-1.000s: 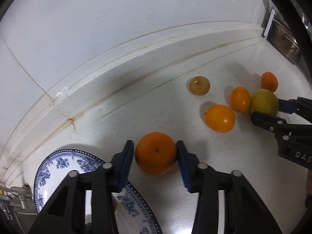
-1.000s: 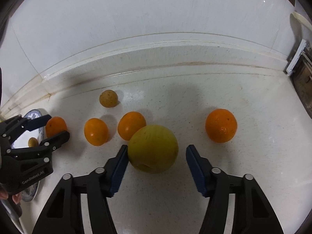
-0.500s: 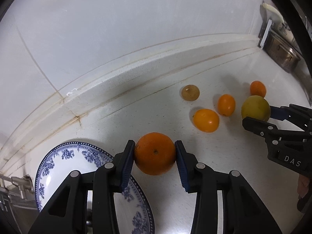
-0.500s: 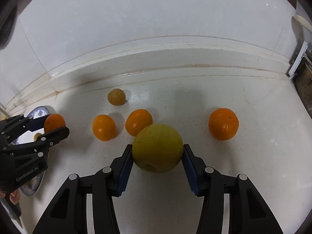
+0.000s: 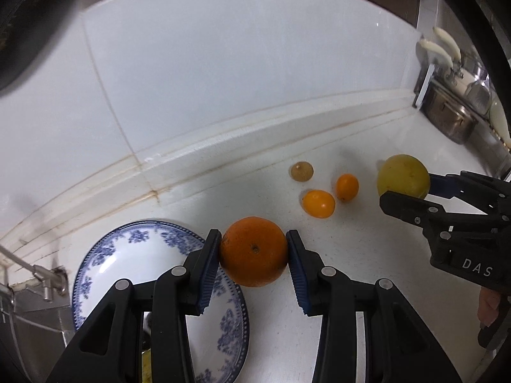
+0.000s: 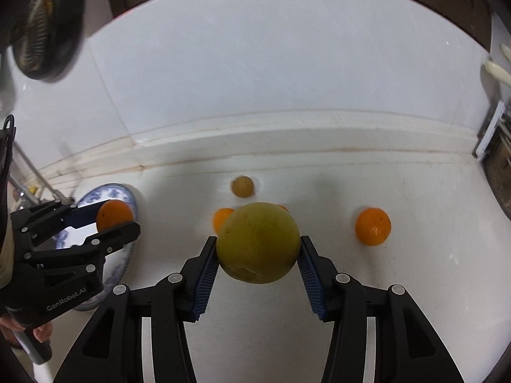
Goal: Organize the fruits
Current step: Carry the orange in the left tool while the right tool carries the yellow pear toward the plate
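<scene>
Risk of slipping first: round orange fruit (image 5: 254, 251) pinched only at its sides by left gripper (image 5: 254, 255), raised beside the rim of the blue-patterned white porcelain plate (image 5: 127, 255); large yellow-green round fruit (image 6: 258, 242) clamped likewise in right gripper (image 6: 258, 265), well right of the plate. Possible roll off the shallow plate if released high. Further right of the plate: two small oranges (image 5: 318, 203), brown fruit (image 5: 301, 171), another orange (image 6: 373, 226). Nothing blocking the plate.

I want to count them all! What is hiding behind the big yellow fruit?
Behind the big yellow fruit in the right gripper, two small orange fruits peek out: one on its left, a sliver on its right. Their lower parts are covered.
</scene>
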